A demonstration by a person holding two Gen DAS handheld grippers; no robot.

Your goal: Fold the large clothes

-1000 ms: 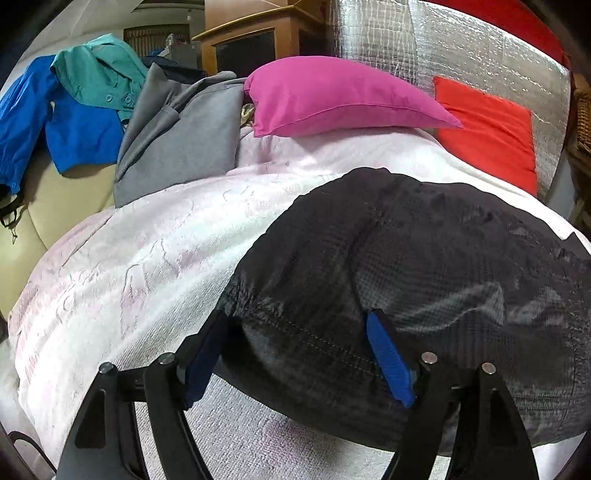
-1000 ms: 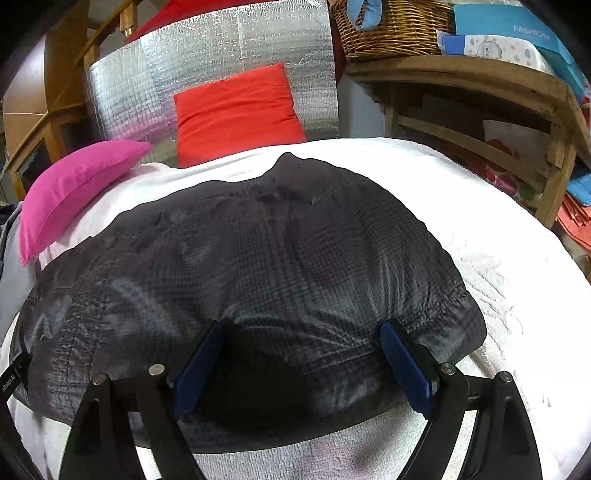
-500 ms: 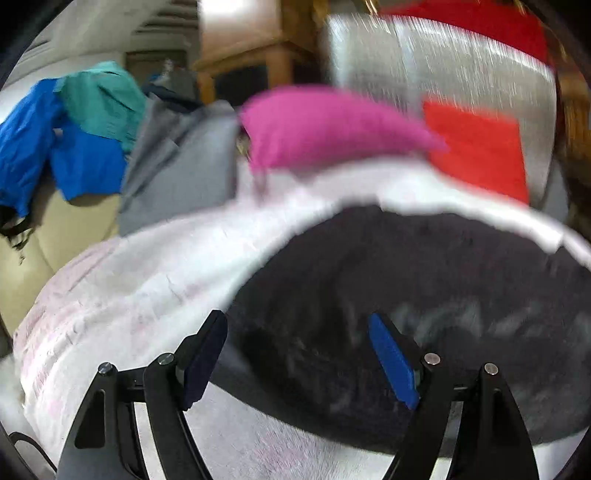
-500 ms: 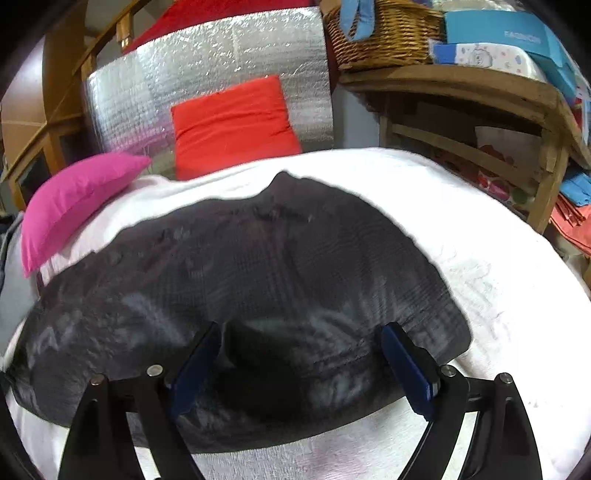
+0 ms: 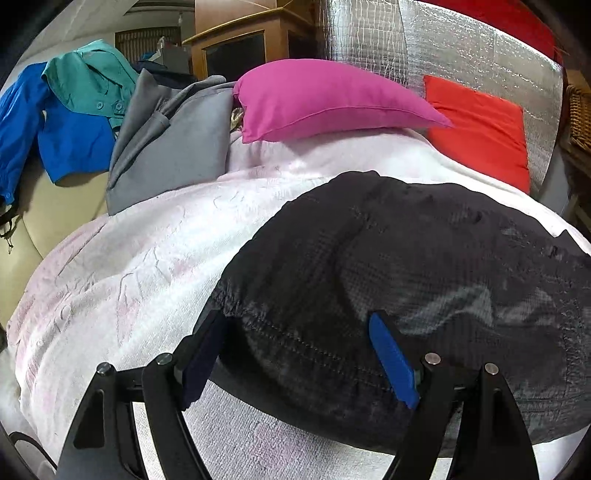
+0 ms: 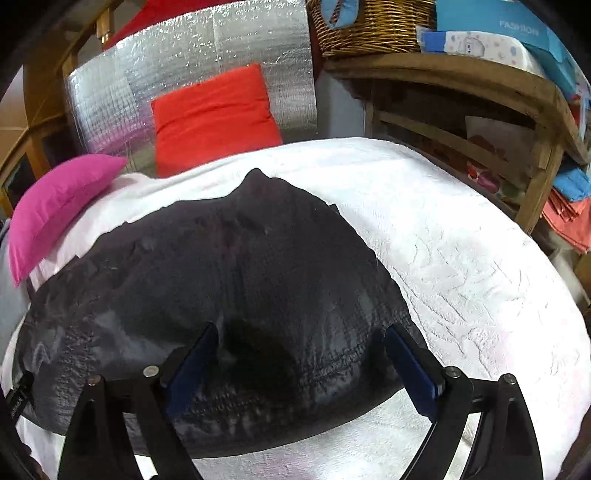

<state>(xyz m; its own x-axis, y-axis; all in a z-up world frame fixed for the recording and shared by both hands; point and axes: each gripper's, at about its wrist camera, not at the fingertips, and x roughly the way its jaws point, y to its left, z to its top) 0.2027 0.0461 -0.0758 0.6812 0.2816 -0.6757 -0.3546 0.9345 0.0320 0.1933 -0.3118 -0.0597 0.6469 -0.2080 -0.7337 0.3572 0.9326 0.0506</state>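
Lying flat on the white bedspread (image 5: pixel 155 266) is a dark checked garment (image 5: pixel 424 266), folded into a broad rounded shape with its stitched hem toward the near edge. The left gripper (image 5: pixel 295 350) hangs over the garment's left hem corner, its blue-padded fingers (image 5: pixel 393 363) spread wide and gripping nothing. The right gripper (image 6: pixel 306 363) sits over the right hem corner, jaws equally wide, the cloth beneath them but not pinched. Behind the garment a pink pillow (image 5: pixel 325 99) rests on the bedspread, a red cushion (image 5: pixel 484 125) leaning on a silver foil panel (image 6: pixel 207 62). Grey (image 5: pixel 170 140), teal (image 5: pixel 92 81) and blue clothes (image 5: pixel 62 140) are heaped far left; a wicker basket (image 6: pixel 373 26) tops a wooden shelf (image 6: pixel 480 81) on the right.
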